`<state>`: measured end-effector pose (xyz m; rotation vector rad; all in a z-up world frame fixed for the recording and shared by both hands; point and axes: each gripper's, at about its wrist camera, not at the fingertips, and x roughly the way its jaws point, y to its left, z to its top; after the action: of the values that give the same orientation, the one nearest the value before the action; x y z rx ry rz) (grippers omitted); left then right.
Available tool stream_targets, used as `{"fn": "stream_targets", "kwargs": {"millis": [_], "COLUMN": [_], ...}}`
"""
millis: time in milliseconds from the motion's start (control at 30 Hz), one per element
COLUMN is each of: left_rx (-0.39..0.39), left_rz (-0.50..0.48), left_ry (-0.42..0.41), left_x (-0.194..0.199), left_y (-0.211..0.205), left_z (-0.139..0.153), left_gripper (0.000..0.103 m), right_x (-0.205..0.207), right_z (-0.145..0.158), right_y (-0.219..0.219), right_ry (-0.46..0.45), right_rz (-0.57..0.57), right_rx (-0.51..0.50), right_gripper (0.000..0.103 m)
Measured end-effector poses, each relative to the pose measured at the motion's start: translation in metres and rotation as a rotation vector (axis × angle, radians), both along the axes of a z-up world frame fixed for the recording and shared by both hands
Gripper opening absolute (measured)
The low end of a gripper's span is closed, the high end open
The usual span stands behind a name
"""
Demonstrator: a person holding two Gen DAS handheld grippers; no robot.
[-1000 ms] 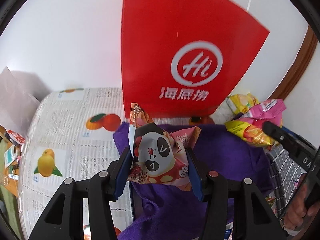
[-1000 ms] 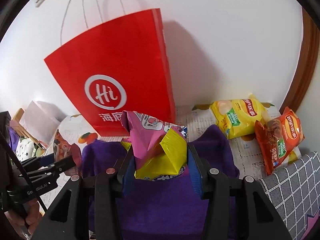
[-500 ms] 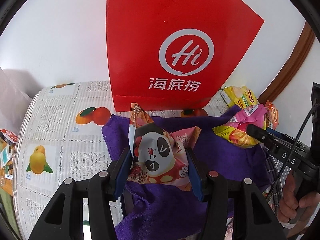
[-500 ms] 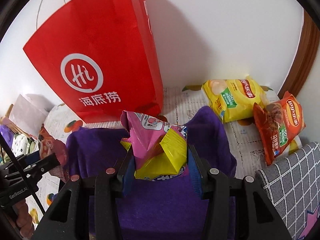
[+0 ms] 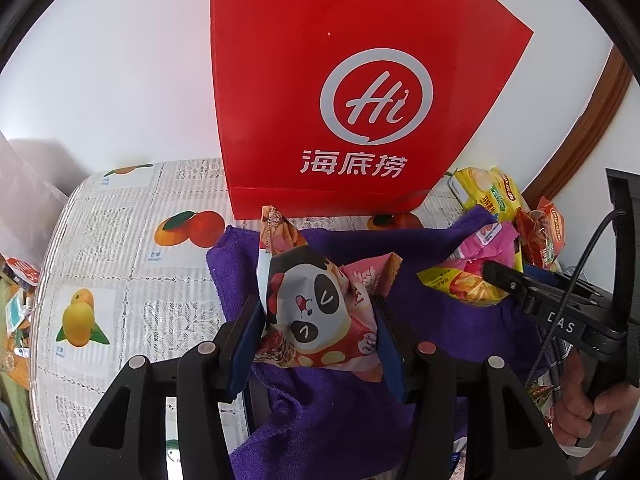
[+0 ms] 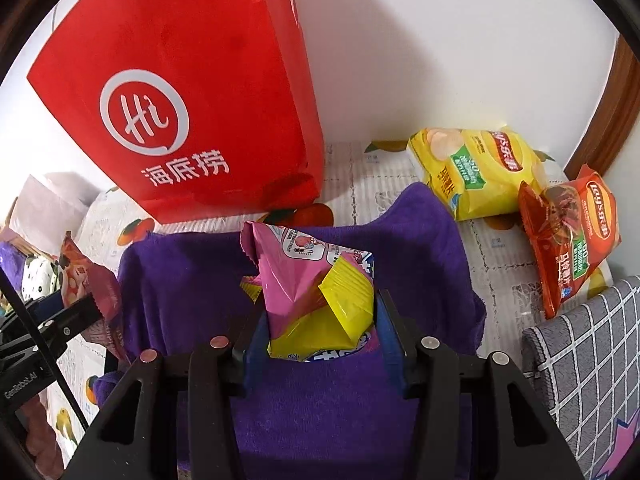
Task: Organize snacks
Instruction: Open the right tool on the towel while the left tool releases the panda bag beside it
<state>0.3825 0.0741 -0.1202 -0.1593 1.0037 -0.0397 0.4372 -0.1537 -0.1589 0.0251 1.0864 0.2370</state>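
My left gripper [image 5: 318, 316] is shut on a pink snack packet with a panda face [image 5: 308, 280], held just over a purple cloth [image 5: 440, 248]. My right gripper [image 6: 318, 320] holds a pink and yellow snack packet [image 6: 304, 280] low over the same purple cloth [image 6: 192, 272]. Its jaws are opening, and the packet still sits between the blue pads. A red paper bag [image 6: 192, 80] with a white logo stands upright behind the cloth against the wall. From the right wrist view the left gripper [image 6: 80, 312] shows at the left edge with its packet.
A yellow chips bag [image 6: 476, 168] and an orange-red chips bag [image 6: 572, 232] lie at the back right near the wall. A grey checked cushion [image 6: 592, 360] borders the right side. The tablecloth with fruit prints [image 5: 120, 264] spreads left of the cloth. A hand grips the right handle.
My right gripper has sunk toward the purple cloth with its packet and tipped further down. The left gripper has kept its hold and barely moved.
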Motion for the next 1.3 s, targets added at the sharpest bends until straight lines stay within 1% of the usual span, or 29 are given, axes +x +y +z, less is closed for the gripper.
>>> {"fn": "stream_targets", "kwargs": {"millis": [133,367,600,633,700,800,1000,1133,1300], "left_rx": [0.002,0.001,0.004,0.004,0.004,0.007,0.006,0.007,0.006], "left_rz": [-0.005,-0.002,0.002,0.001,0.000,0.001,0.003,0.002,0.002], "left_ry": [-0.001,0.004,0.024,0.028,0.035,0.048,0.062,0.067,0.077], "left_x": [0.000,0.001,0.004,0.005,0.006,0.008,0.010,0.010,0.012], "left_y": [-0.002,-0.002,-0.003,-0.004,-0.005,-0.006,-0.007,-0.008,-0.008], "left_z": [0.000,-0.002,-0.009,-0.011,-0.013,-0.018,-0.022,-0.023,-0.026], "left_gripper": [0.051,0.051,0.051,0.051,0.051,0.051,0.051,0.052,0.052], "right_x": [0.001,0.000,0.001,0.001,0.000,-0.004,-0.010,-0.011,-0.012], "right_z": [-0.005,-0.007,-0.009,-0.008,-0.005,0.002,0.014,0.018,0.021], "right_y": [0.001,0.005,0.007,0.007,0.007,0.008,0.013,0.015,0.013], "right_ry": [0.015,0.014,0.019,0.020,0.019,-0.010,-0.055,-0.067,-0.071], "right_rz": [0.002,0.010,0.025,0.028,0.033,0.046,0.061,0.069,0.063], "right_rx": [-0.007,-0.024,-0.036,-0.042,-0.047,-0.037,-0.067,-0.073,-0.057], "right_gripper": [0.051,0.052,0.055,0.056,0.065,0.067,0.071,0.072,0.072]}}
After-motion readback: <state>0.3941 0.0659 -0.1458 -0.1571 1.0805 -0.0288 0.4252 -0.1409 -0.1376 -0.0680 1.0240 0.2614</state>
